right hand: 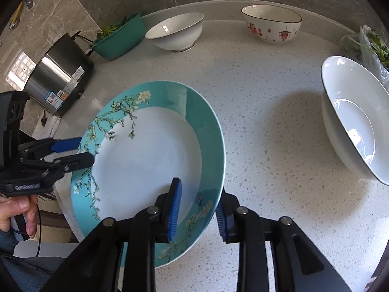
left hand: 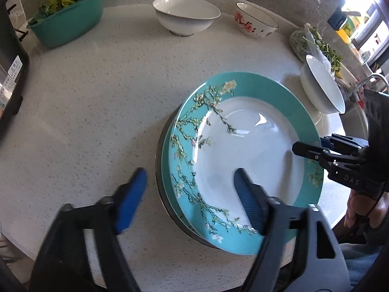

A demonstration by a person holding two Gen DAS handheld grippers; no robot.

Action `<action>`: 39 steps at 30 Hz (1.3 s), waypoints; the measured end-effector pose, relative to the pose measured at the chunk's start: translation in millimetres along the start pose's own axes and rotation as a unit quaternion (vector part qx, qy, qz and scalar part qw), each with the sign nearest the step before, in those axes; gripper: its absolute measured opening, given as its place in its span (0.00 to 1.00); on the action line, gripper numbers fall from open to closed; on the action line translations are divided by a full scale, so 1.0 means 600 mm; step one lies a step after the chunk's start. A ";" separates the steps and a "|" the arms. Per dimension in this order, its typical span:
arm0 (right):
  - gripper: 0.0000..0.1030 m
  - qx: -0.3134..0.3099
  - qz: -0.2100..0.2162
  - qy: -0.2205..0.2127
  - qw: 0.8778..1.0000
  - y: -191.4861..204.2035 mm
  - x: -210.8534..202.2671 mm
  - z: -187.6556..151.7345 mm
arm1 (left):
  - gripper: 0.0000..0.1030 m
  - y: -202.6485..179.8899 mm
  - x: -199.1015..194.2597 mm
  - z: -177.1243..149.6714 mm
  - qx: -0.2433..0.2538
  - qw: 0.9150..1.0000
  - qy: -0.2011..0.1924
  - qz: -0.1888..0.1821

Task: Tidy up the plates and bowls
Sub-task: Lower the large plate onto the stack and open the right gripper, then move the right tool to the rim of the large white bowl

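Left wrist view: left gripper (left hand: 190,196) spread wide, nothing between the fingers, one blue pad over bare counter (left hand: 97,112), the other over the white well of the teal floral plate (left hand: 243,150). One plate on top, a darker rim peeking from under its left edge (count beneath impossible to tell). Beyond the fingertips, three bowls: plain white bowl (left hand: 186,18), flower-painted bowl (left hand: 255,22), and, right of the fingers, a wide white bowl (left hand: 321,85). One green tub (left hand: 69,14) of greens far left. Right gripper (left hand: 307,149) reaching in over the plate's right rim.

Right wrist view: right gripper (right hand: 197,210) straddling the near rim of the plate (right hand: 145,150), one pad above, one below, contact not certain. Same three bowls: white (right hand: 176,32), painted (right hand: 272,25), wide (right hand: 352,119). Shown only here: a steel cooker (right hand: 58,73) left, and the left gripper (right hand: 82,150) from the side, fingers apart over the plate's left rim.
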State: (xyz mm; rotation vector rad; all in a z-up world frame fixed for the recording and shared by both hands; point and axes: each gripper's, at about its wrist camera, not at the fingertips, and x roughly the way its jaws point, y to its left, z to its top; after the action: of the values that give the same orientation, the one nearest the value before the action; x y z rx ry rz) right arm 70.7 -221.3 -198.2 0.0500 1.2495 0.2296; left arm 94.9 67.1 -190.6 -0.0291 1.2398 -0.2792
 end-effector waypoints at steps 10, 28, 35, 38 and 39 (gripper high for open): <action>0.52 0.014 -0.014 -0.004 1.000 0.020 0.008 0.002 | 0.74 0.018 -0.026 0.007 -0.003 1.000 -0.008 -0.004; 0.70 0.222 -0.036 -0.152 0.963 -0.194 -0.232 -0.069 | 0.83 -0.201 -0.091 0.162 0.058 0.988 -0.054 -0.136; 0.70 0.276 -0.005 -0.150 0.950 -0.370 -0.243 -0.070 | 0.83 -0.343 0.009 0.237 0.069 0.993 -0.026 -0.091; 0.70 0.272 0.017 -0.130 0.954 -0.403 -0.210 -0.064 | 0.83 -0.373 0.061 0.255 0.070 0.994 -0.005 -0.078; 0.70 0.271 0.024 -0.123 0.954 -0.411 -0.200 -0.061 | 0.83 -0.383 0.073 0.258 0.076 0.994 -0.001 -0.077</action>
State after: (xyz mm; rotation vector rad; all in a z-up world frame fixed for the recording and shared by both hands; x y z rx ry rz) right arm 36.4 -489.1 -137.5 0.5669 1.0327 -0.0838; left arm 208.3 -184.4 -140.5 0.0056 1.2142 -0.5065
